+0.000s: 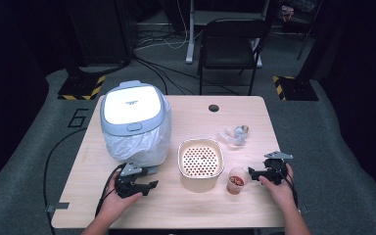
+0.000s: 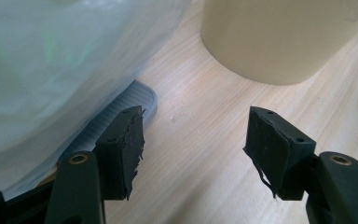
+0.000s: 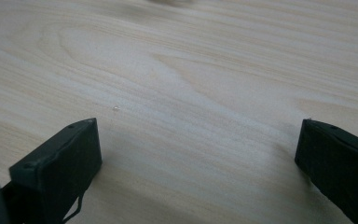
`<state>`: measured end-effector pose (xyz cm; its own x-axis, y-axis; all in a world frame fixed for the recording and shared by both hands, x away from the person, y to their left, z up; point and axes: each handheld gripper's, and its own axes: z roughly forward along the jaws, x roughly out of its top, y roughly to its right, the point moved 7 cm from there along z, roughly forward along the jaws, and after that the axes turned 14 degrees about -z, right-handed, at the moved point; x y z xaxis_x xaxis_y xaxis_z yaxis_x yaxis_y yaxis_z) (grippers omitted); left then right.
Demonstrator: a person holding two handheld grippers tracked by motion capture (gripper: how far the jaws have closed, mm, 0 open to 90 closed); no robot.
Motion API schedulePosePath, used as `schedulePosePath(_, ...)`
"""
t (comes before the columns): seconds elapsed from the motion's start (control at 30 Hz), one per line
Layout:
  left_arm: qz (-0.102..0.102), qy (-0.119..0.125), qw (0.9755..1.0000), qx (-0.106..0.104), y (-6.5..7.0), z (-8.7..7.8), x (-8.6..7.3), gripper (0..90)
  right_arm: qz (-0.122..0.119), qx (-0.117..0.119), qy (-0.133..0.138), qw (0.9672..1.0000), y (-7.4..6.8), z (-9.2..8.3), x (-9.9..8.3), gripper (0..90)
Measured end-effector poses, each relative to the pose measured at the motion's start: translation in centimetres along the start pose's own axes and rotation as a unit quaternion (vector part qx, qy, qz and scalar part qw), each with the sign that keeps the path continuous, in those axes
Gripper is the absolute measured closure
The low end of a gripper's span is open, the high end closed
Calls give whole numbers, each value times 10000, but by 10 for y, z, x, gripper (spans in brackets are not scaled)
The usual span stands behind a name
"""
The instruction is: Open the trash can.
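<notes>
Left tool (image 1: 152, 186) sits low on the desk (image 1: 200, 208), right beside the grey pedal (image 1: 149, 170) at the foot of the lidded bin (image 1: 134, 110). In the left gripper view its jaws stand moderately apart with nothing between them, one pad just beside the pedal's ribbed edge (image 2: 121, 109). Over on the other side, the right tool (image 1: 250, 175) is spread wide over bare wood and has hold of nothing, tips just short of the small clear cup (image 1: 236, 181) with reddish-brown bits inside. Plenty to watch here. That loose white bag (image 1: 137, 144) hangs down around the bin and drapes close over the pedal; a jaw going for the pedal could snag the plastic instead and drag the liner, or tug the whole bin across the desk. A push on the pedal from the side rather than from above would likely just shove the bin. The cup looks light and thin-walled, so a hard squeeze may buckle it and spill the contents, and a nudge from one jaw before the other arrives could tip it toward the beige strainer bowl (image 1: 200, 183) just beside it. Crumpled wrapper (image 1: 235, 134) lies further back, well out of harm.
</notes>
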<state>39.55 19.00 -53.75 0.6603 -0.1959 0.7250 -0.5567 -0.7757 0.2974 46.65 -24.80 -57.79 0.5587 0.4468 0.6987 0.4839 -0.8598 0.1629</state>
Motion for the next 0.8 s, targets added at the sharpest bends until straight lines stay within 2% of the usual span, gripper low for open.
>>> schedulePosePath(0.1,78,15,10000,51,-1,4,2,370,11,-5,11,10000,0,0,0,0)
schedulePosePath(0.2,53,62,9999,130,-4,9,2,370,-3,10,3,10000,0,0,0,0)
schedulePosePath(0.27,19,111,9999,103,-5,11,1,369,16,15,0,10000,-1,0,0,0)
schedulePosePath(0.3,36,225,9997,92,-5,12,1,366,19,16,-1,10000,-1,0,0,0)
schedulePosePath(0.37,58,294,9995,128,-6,12,-1,364,-10,32,-9,10000,-1,0,0,0)
schedulePosePath(0.4,55,264,9996,66,-7,12,-1,364,-6,28,-6,10000,-1,0,0,0)
schedulePosePath(0.5,191,281,9994,115,-8,13,-2,365,-18,37,-4,10000,-1,0,0,0)
schedulePosePath(0.6,247,281,9992,116,-9,13,-3,365,-29,46,-4,10000,-1,0,0,0)
schedulePosePath(0.63,210,282,9994,77,-9,13,-3,366,-39,49,-3,10000,-1,0,0,0)
schedulePosePath(0.8,250,340,9989,193,-7,16,-4,368,-38,49,-5,10000,-1,0,0,0)
